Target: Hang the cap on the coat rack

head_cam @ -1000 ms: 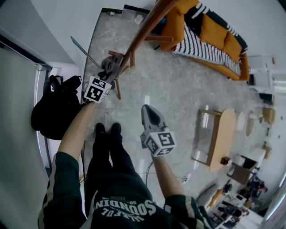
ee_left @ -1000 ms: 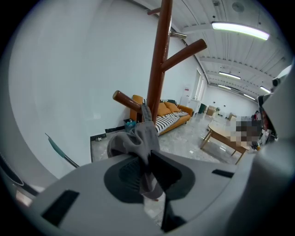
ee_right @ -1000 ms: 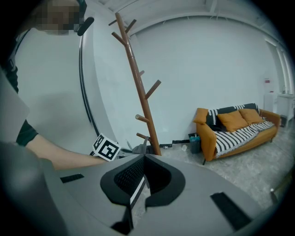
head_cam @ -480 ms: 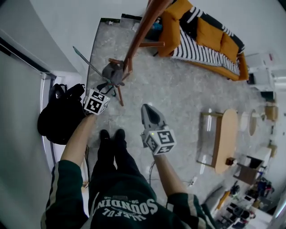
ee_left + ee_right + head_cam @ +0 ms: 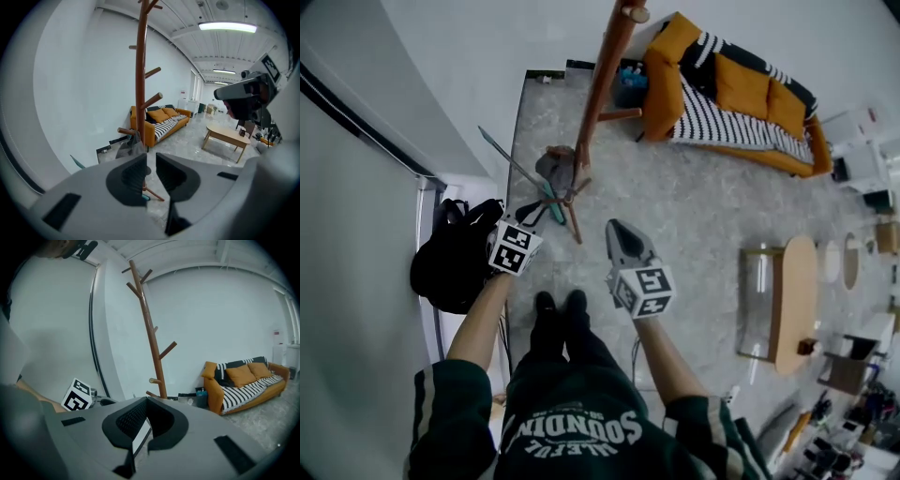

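A person stands looking down at a wooden rack (image 5: 602,84), holding a gripper in each hand. The grey cap (image 5: 555,167) hangs on a low peg (image 5: 123,131) of the rack, close to the pole and free of both grippers, so the hanging looks done. The left gripper (image 5: 151,161) points at the rack from a little way off; its jaws have just been closing, a narrow gap remains, and nothing is between them. The right gripper (image 5: 146,400) has its jaws together at the tips, holding nothing. The cap looks soft and light, likely to flop when lifted; the stiffer brim or the back band would probably be the best place to take hold. The floor (image 5: 675,206) is pale, glossy stone. A black backpack (image 5: 455,258) lies by the white wall (image 5: 487,56), and an orange sofa (image 5: 741,84) and a low wooden table (image 5: 792,300) stand well apart from the rack.
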### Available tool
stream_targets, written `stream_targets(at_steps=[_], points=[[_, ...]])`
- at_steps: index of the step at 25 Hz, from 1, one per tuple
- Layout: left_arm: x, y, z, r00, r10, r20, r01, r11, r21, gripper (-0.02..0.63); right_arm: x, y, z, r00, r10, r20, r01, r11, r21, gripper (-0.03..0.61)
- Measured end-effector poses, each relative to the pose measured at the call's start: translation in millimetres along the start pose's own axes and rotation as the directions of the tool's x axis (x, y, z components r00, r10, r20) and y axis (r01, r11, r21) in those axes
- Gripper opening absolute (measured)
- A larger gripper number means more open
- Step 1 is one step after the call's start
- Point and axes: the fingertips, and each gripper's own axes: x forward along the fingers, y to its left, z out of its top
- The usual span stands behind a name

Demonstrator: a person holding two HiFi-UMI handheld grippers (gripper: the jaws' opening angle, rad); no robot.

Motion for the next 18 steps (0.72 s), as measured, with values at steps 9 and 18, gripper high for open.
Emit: stream_targets(at_steps=[9,18], points=[[-79,4,47,0.992,0.063,0.112,-0.053,0.994,-0.096,0.002,-4,18,51,0.993,0.058,0.098,-0.055,0.998,-0.03,-0.002],[-132,-16,104,0.971,0.057,0.233,-0.04,0.996,-0.077,0.002,-20,40,88,0.984,0.096,0.151,-0.079,0.99,-0.118,-0.002]])
